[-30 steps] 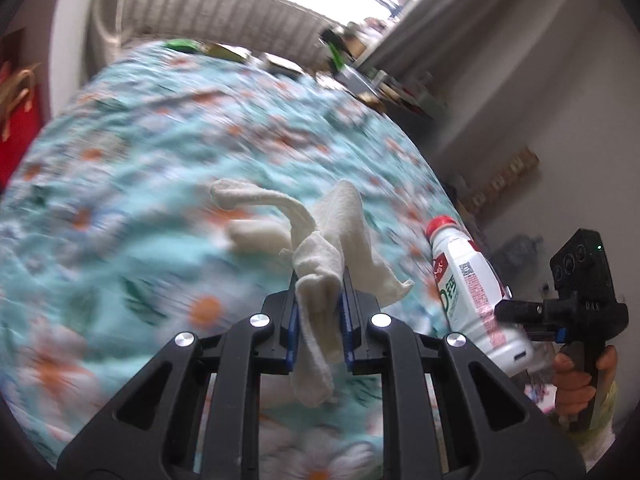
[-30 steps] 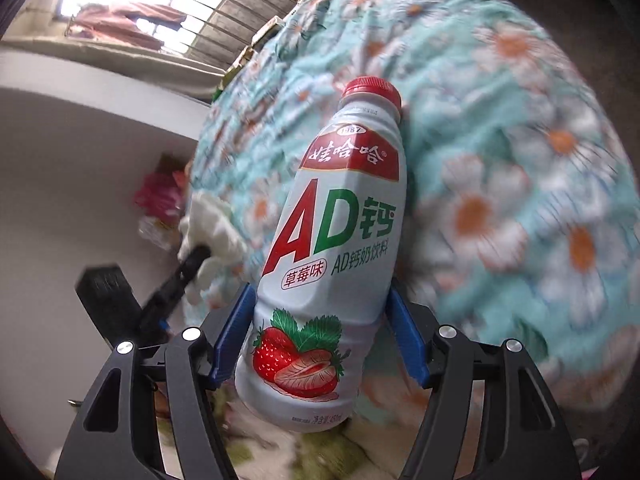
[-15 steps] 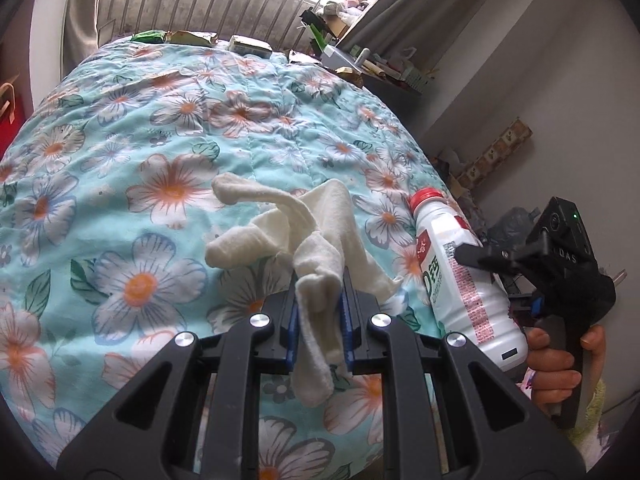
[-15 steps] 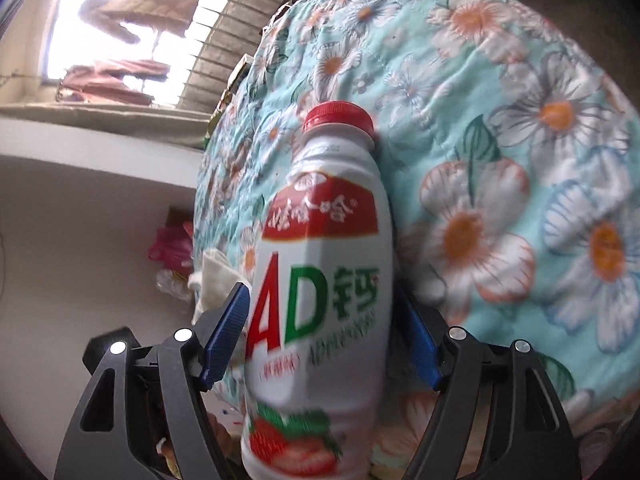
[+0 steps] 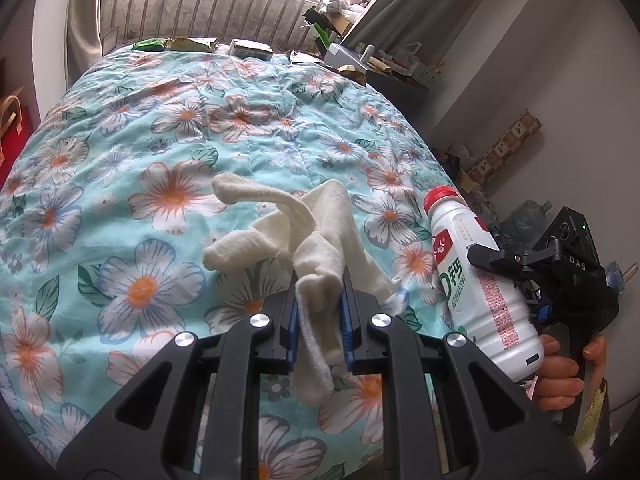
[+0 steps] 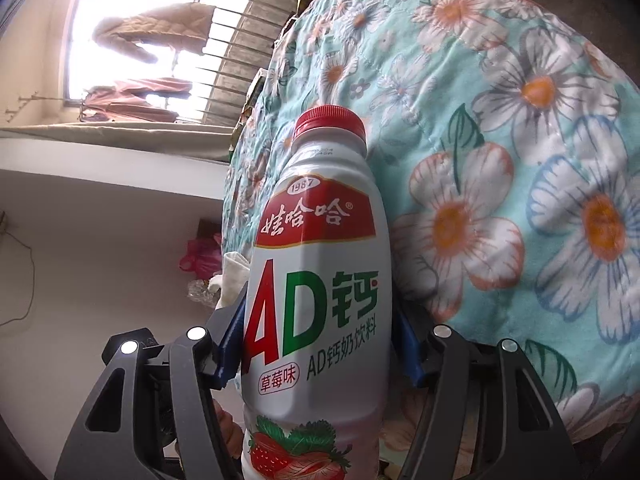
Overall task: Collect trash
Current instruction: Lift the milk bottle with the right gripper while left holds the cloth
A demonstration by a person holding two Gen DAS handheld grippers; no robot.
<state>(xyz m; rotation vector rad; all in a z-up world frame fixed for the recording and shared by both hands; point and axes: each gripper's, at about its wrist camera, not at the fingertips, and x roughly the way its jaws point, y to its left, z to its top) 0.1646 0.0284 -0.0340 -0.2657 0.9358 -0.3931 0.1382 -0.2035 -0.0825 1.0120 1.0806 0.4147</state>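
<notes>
L claw (image 5: 319, 320) pinches white cloth (image 5: 312, 240) over bed (image 5: 120, 160) | R claw (image 6: 316, 344) jaws just closing, now snug on milk bottle (image 6: 316, 280) at bed edge | I judge both trash items secured, bin next

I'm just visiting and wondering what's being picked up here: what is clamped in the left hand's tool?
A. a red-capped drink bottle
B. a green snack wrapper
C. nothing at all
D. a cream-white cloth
D: the left gripper has its fingers pressed on a cream-white cloth that trails onto the flowered bedspread.
</notes>
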